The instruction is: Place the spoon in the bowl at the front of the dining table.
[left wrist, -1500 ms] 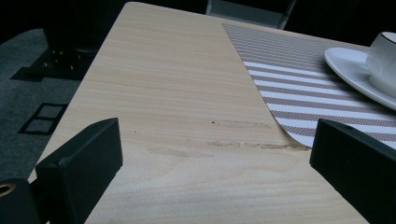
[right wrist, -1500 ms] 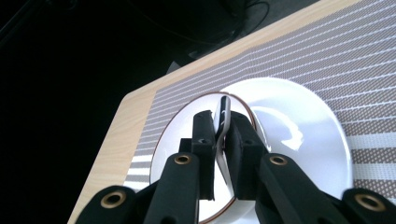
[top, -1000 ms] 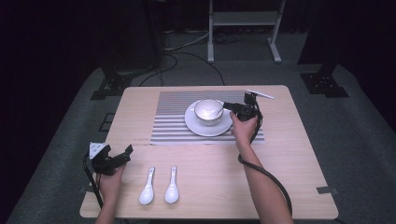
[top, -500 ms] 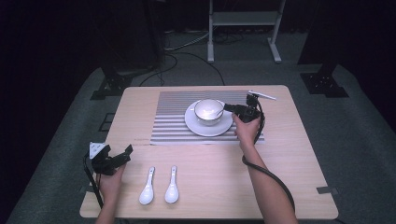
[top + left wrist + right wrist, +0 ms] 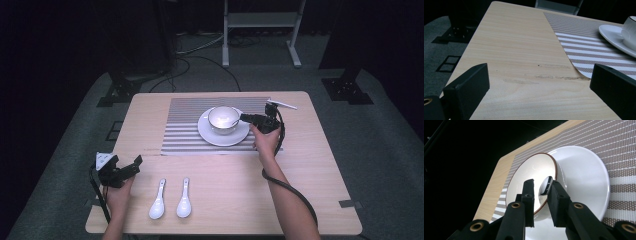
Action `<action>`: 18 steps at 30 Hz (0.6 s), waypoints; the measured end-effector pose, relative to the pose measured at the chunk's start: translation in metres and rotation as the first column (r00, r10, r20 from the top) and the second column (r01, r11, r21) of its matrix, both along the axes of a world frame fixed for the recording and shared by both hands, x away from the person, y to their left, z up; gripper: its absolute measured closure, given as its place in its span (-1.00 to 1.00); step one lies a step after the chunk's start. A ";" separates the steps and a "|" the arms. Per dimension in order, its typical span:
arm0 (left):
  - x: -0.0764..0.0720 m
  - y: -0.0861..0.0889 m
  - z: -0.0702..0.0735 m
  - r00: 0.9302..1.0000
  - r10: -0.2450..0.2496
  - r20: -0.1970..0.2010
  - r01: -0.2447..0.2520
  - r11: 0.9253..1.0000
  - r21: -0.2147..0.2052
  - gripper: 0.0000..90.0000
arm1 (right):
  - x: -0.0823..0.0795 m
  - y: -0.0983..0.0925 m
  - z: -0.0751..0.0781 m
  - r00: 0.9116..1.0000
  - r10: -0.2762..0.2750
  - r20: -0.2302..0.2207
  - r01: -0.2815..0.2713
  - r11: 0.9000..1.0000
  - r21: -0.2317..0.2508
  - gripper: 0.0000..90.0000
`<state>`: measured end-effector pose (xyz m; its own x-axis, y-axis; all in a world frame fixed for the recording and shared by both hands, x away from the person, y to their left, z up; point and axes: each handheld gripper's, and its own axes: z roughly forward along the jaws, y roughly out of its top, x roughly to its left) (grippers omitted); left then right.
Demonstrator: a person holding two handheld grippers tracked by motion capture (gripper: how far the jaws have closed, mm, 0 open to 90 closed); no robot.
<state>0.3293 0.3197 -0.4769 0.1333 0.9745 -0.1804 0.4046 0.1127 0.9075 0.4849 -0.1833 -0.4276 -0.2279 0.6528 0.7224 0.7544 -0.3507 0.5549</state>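
While the left gripper [image 5: 131, 167] idles open near the table's [image 5: 310, 170] left edge, the right gripper [image 5: 541, 192], now advanced, straddles the bowl's [image 5: 223, 119] rim, unclosed.

Two spoons [image 5: 158, 206] [image 5: 183, 205], one bowl [image 5: 223, 119], one saucer [image 5: 223, 134], one striped placemat [image 5: 185, 132].

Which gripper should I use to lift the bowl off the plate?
Right. The right gripper already straddles the bowl rim on the plate; the left gripper sits open at the near table edge beside the two spoons.

Two white spoons [image 5: 171, 200] near front table [image 5: 310, 170] edge
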 end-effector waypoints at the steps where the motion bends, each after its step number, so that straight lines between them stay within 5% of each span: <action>1: 0.000 0.000 0.000 1.000 0.000 0.000 0.000 1.000 0.000 -0.97 | 0.000 -0.001 -0.001 1.000 0.002 -0.006 -0.002 1.000 0.004 0.68; 18: 0.000 -0.001 0.000 1.000 0.000 -0.003 0.000 1.000 0.005 -0.97 | -0.016 -0.009 -0.019 0.998 0.065 -0.021 -0.064 0.996 0.055 0.52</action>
